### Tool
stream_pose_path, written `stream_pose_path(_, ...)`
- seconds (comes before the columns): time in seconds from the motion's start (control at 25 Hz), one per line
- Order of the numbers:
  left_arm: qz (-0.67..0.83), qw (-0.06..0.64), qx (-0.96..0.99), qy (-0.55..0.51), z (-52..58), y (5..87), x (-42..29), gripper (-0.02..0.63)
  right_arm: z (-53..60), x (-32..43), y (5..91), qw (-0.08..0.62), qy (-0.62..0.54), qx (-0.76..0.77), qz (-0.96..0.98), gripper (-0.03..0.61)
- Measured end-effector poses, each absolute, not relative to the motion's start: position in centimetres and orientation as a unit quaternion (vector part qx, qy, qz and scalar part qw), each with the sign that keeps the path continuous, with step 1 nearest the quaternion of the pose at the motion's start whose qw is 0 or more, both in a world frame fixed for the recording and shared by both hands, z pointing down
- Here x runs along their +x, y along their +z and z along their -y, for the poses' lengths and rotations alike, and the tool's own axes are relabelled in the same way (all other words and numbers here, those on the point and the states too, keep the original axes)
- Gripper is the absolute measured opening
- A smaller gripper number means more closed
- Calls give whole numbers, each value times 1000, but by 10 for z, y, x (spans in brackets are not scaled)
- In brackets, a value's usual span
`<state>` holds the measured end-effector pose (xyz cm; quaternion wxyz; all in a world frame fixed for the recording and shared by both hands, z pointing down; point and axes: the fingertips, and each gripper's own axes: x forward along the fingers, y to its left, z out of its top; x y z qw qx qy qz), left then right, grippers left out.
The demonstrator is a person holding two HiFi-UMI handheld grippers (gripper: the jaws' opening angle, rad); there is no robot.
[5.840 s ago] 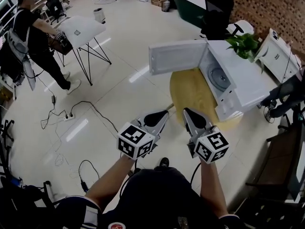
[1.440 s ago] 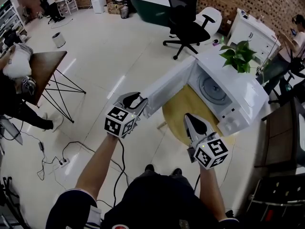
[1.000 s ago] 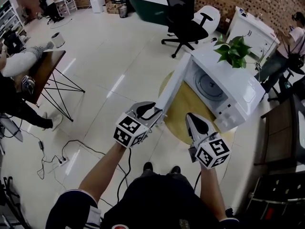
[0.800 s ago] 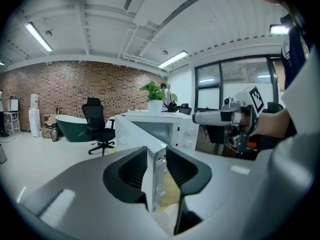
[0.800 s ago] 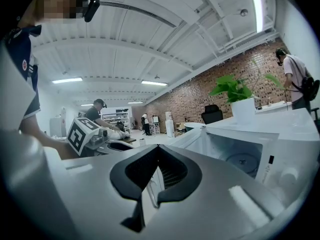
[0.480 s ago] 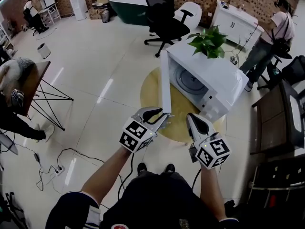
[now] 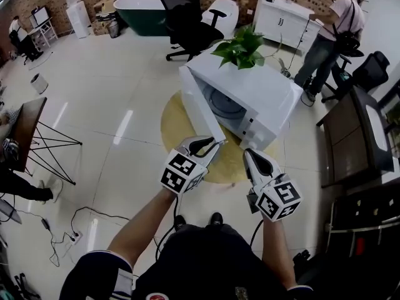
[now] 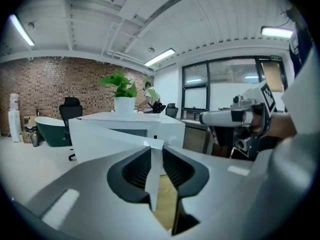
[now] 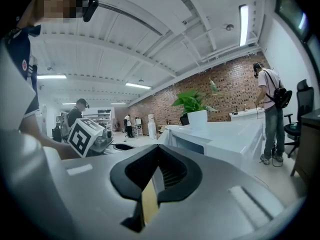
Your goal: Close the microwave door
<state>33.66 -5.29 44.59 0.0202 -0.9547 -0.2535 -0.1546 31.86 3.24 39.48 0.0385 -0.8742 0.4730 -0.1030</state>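
Observation:
A white microwave (image 7: 262, 99) stands on a round yellow table (image 7: 178, 127) with its door (image 7: 200, 112) swung partly out toward me. My left gripper (image 7: 213, 144) sits at the door's free lower corner. In the left gripper view the door's thin edge (image 8: 155, 169) stands between the pads, and the jaws have just been closing on it. My right gripper (image 7: 249, 154) hangs shut and empty to the right, just short of the microwave's front corner. The microwave (image 9: 220, 139) lies ahead in the right gripper view.
A potted plant (image 7: 240, 45) stands on the microwave. Behind are a black office chair (image 7: 187, 17), a green bathtub (image 7: 137, 11) and a person (image 7: 328, 33) at a white cabinet. A dark desk (image 7: 353, 136) is at the right, a wooden table (image 7: 25, 127) at the left.
The door has swung from wide open to partly open. My left gripper moved along with its free edge, toward the microwave. The right gripper moved along beside it.

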Motion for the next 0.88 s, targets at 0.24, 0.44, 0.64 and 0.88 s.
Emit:
stream_pose_path(0.24,268,21,-951,-153,30,447,361,83,-59,326,396,41,-104,-887,-449,2)
stream_pose_path(0.44,277,22,-949,-152,13,447,383,83,-73,333,397,44,-103,-893,-435,2)
stream_pose_path(0.64,283,22,-947,-149,-1,447,402,80,-87,337,398,46,-103,-900,-421,2)
stream_pose_path(0.88,282,29,-948,-147,-10,447,428,29,-101,343,398,47,-104,-907,-406,2)
